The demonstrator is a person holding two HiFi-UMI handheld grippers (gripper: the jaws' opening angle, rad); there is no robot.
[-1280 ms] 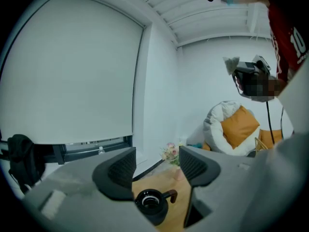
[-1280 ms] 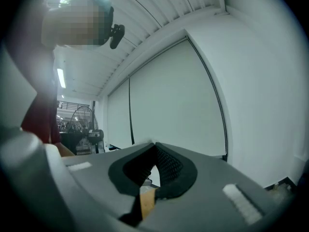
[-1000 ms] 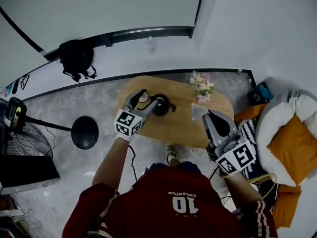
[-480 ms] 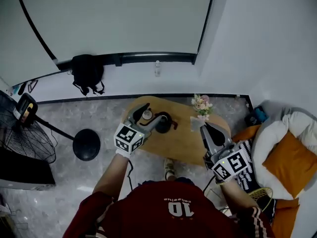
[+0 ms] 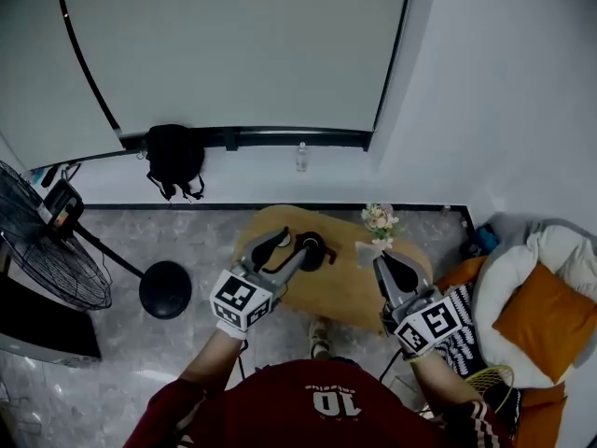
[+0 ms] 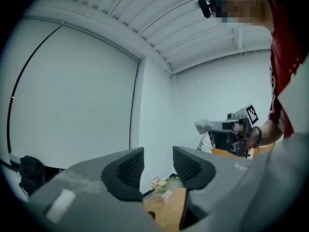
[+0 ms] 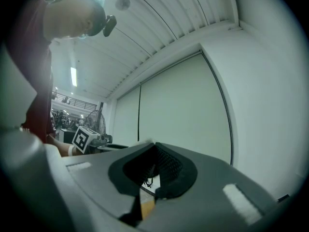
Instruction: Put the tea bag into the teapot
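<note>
The black teapot point(image 5: 312, 250) stands on the small wooden table point(image 5: 347, 283). My left gripper point(image 5: 287, 244) hovers just left of the teapot. Its jaws are closing and nothing is between them; in the left gripper view point(image 6: 158, 166) only the wall and the distant flowers show through the gap. My right gripper point(image 5: 377, 260) is over the table's right part, shut on the pale tea bag point(image 5: 367, 250). The left gripper view also shows the tea bag point(image 6: 203, 126) at the tip of the right gripper point(image 6: 231, 132). In the right gripper view the pads point(image 7: 166, 170) meet on a thin string.
A small vase of flowers point(image 5: 379, 220) stands at the table's far right edge. A fan point(image 5: 47, 250) and its round black base point(image 5: 165, 289) are to the left. A black bag point(image 5: 174, 157) and a bottle point(image 5: 300, 157) sit by the wall. Orange cushions point(image 5: 536, 306) lie on the right.
The head view has pulled back and tilted up, so the table looks smaller. Both grippers sit lower in the frame. The left jaws have narrowed; the right stays shut on the tea bag.
</note>
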